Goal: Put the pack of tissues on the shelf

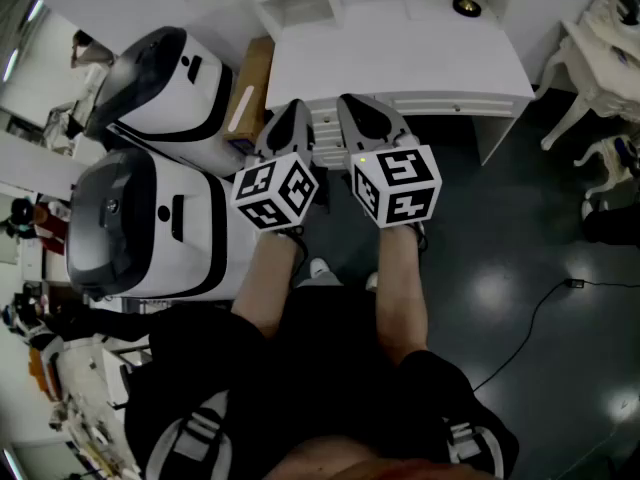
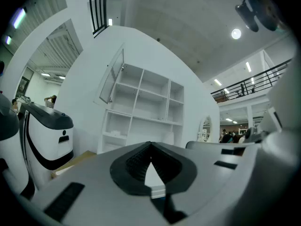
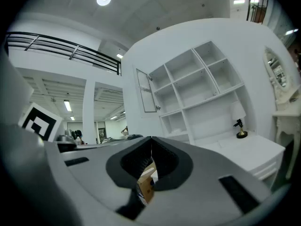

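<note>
Your left gripper (image 1: 293,110) and right gripper (image 1: 352,103) hang with jaws closed and empty, so rushing toward the shelf (image 3: 197,84) could knock the surface (image 1: 400,48).

The floor (image 1: 520,298) is dark, smooth and glossy, mirroring the lamps. The desk (image 1: 400,48) and the shelf (image 3: 197,79) look smooth and white-painted. The box (image 1: 250,88) is matt brown cardboard. The left gripper (image 2: 150,145) and right gripper (image 3: 151,140) have matt grey plastic shells and ribbed black pads (image 2: 136,160).
</note>
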`<state>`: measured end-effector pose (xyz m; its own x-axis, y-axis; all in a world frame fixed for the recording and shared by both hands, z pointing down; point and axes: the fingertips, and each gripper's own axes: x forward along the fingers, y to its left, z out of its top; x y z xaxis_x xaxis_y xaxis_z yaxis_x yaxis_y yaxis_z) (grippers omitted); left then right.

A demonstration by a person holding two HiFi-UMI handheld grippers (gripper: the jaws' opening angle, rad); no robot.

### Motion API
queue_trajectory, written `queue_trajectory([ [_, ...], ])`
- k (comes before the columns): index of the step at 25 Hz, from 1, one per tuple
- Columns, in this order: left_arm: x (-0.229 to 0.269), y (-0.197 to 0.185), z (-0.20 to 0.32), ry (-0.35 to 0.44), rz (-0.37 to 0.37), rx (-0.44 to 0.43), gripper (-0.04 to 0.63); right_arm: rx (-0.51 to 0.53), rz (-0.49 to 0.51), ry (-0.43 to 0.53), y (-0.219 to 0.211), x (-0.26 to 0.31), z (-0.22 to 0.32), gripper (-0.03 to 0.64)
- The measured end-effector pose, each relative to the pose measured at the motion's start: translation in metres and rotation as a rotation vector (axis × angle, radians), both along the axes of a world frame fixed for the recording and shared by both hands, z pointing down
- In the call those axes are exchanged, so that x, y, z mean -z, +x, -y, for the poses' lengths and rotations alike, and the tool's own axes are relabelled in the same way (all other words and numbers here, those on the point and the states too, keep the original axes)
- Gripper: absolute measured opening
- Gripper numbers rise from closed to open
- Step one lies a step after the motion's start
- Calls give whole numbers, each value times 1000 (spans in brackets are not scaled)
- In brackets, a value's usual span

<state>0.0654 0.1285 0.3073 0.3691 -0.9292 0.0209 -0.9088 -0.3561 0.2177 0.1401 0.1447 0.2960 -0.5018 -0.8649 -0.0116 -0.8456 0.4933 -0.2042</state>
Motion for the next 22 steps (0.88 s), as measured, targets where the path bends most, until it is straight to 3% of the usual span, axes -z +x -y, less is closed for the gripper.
queue_trajectory([
  [11,-17,-54,-11,-26,18,23,11,17,-42,-35,-37,-27,-5,20],
  [22,-11,-22,-23,24,110,-58,11,-17,-110,-29,-28,-25,-14,20],
])
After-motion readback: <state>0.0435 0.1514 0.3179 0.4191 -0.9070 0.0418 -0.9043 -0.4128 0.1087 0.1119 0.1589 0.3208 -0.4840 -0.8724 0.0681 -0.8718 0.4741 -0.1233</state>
